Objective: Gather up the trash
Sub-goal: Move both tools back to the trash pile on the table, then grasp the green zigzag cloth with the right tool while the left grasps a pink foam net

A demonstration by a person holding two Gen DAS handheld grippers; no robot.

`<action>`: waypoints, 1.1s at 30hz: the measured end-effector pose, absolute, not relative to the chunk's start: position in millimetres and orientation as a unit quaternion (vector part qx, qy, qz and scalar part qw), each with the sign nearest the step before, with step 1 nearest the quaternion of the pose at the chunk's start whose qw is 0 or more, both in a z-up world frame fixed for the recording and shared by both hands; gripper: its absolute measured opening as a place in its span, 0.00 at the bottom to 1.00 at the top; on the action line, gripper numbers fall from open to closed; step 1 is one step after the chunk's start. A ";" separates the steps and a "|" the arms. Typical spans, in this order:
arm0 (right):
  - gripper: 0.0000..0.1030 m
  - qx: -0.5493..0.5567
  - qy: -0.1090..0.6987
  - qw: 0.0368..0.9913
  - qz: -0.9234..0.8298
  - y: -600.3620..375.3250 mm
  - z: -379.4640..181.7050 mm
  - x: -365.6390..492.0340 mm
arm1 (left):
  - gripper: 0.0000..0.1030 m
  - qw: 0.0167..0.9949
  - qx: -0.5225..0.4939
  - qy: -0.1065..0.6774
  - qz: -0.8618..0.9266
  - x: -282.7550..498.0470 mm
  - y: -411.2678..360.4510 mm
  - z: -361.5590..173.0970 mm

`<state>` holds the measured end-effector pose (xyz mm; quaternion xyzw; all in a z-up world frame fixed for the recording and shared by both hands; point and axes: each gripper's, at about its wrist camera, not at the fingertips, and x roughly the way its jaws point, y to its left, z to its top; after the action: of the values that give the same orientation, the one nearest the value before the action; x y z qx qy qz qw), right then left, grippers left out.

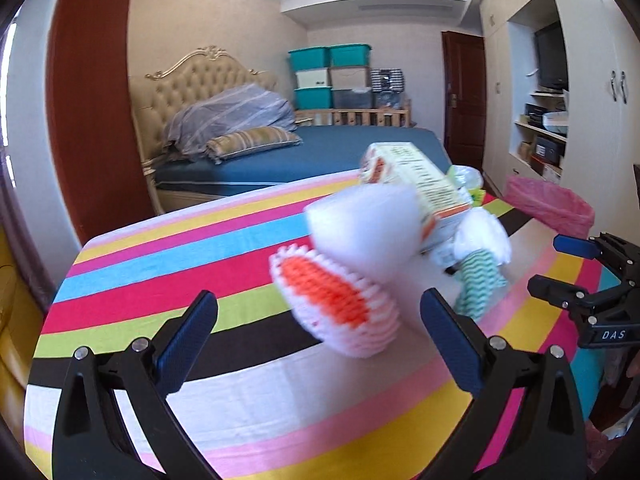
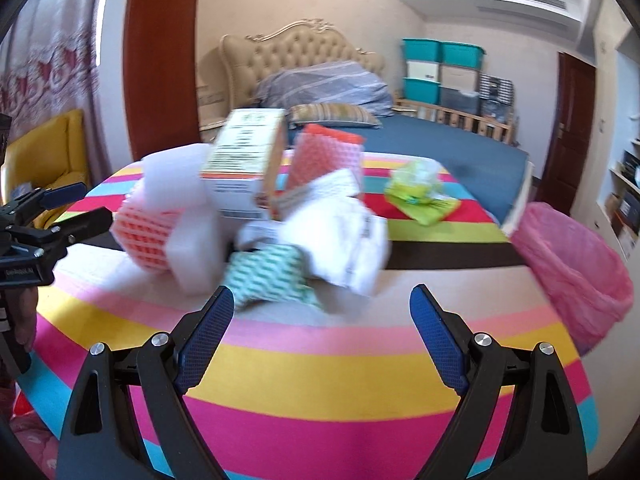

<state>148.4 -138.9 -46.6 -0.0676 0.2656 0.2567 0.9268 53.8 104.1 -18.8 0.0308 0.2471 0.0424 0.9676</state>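
My left gripper (image 1: 318, 332) stands wide with nothing between its fingers, and my right gripper (image 2: 322, 334) is equally wide and empty. Just ahead on the striped tablecloth (image 2: 320, 364) the trash pile sits at 12 o'clock: a green-patterned wrapper (image 2: 272, 276), crumpled white paper (image 2: 340, 236), an orange-and-white foam net (image 1: 336, 300), a cardboard box (image 2: 244, 156). A green packet (image 2: 420, 192) lies apart at 1 o'clock. The pink-lined bin (image 2: 576, 268) stands at 3 o'clock beside the table; the bed (image 2: 440, 140) lies beyond.
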 end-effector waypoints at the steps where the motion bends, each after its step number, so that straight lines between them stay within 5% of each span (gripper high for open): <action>1: 0.82 -0.070 0.267 0.926 0.259 -133.3 -46.6 148.1 | 0.95 0.967 0.034 0.246 0.047 51.3 107.3 -19.3; 15: 0.76 -0.090 0.345 0.904 0.237 -89.1 -61.3 173.6 | 0.95 0.965 0.004 0.261 0.036 40.8 119.6 -25.2; 20: 0.51 -0.079 0.360 0.895 0.252 -89.8 -65.7 179.6 | 0.95 0.962 -0.001 0.272 0.026 47.6 113.5 -28.1; 25: 0.39 -0.061 0.363 0.892 0.264 -94.2 -67.2 184.4 | 0.95 0.960 -0.003 0.277 0.022 54.1 108.6 -29.2; 33: 0.36 -0.047 0.348 0.897 0.268 -99.5 -62.4 178.3 | 0.95 0.952 -0.015 0.305 0.030 82.1 102.2 -35.4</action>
<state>178.3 -99.5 -62.4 -0.0474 0.3479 0.2675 0.8973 82.1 102.2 -35.4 -0.0152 0.3049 0.0300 0.9518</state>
